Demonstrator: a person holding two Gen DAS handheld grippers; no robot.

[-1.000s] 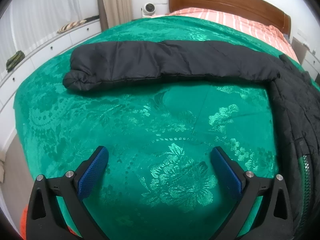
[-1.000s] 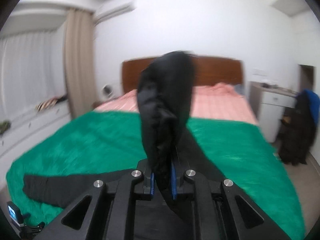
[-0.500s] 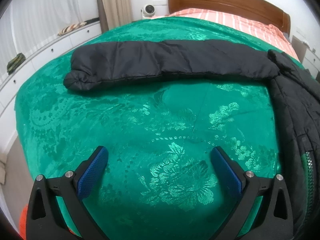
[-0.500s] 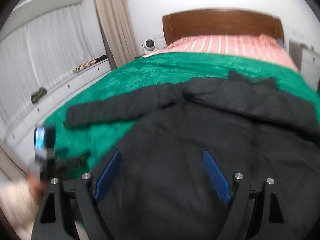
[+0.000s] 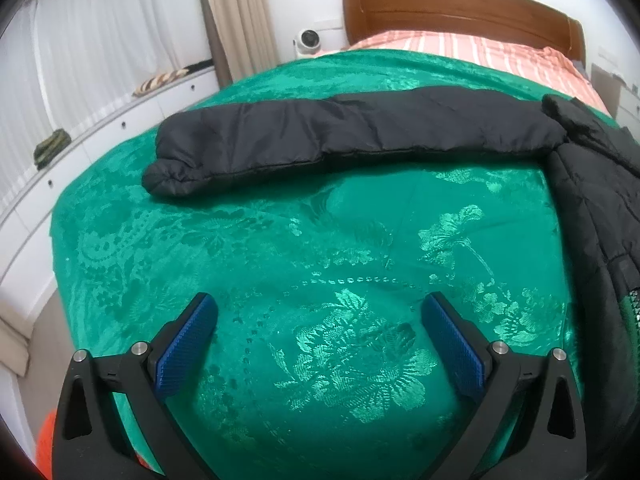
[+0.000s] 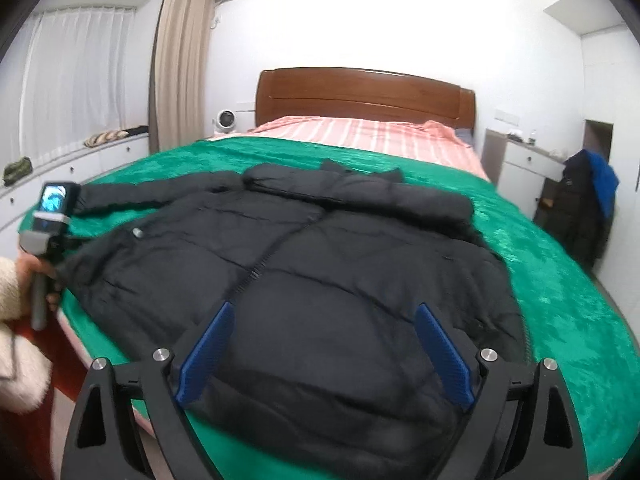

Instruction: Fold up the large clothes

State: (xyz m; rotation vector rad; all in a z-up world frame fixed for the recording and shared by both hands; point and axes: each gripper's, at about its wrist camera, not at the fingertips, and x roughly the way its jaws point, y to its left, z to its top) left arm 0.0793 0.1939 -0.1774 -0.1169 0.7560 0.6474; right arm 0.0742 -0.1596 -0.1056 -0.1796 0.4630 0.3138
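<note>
On the green bedspread [image 6: 568,292], taken as ref. landmark for all positions, lies the black puffer jacket [image 6: 320,280], front up, zip running down its centre.

1. Left of jacket body: one sleeve [image 5: 344,136] lies stretched flat across the bedspread, cuff end at far left, shoulder end joining the body at right. In left wrist view only the body's edge shows, at the right margin.
2. My left gripper [image 5: 320,336]: jaws spread wide, nothing btwn them, blue pads [image 5: 188,344] over bare bedspread on the near side of the sleeve, well apart from it. In right wrist view this unit shows at the left edge of the bedspread, w/ its small screen lit, gripped by my left hand [image 6: 34,272] in a cream fleece sleeve [image 6: 12,320].
3. Jacket centre: the other sleeve lies folded across the chest just below the collar, on top of the body.
4. My right gripper [image 6: 324,348]: jaws have just been opening and now stand wide. Hem area of the jacket shows btwn the pads but they don't press on it; jacket released, resting on the bedspread.
5. Beyond the bedspread: pink striped sheet [image 6: 360,136], then wooden headboard [image 6: 360,96].
6. Right of the bedspread: white cabinet [image 6: 520,168] and dark clothes w/ a blue item [image 6: 584,204] hanging beside it.
</note>
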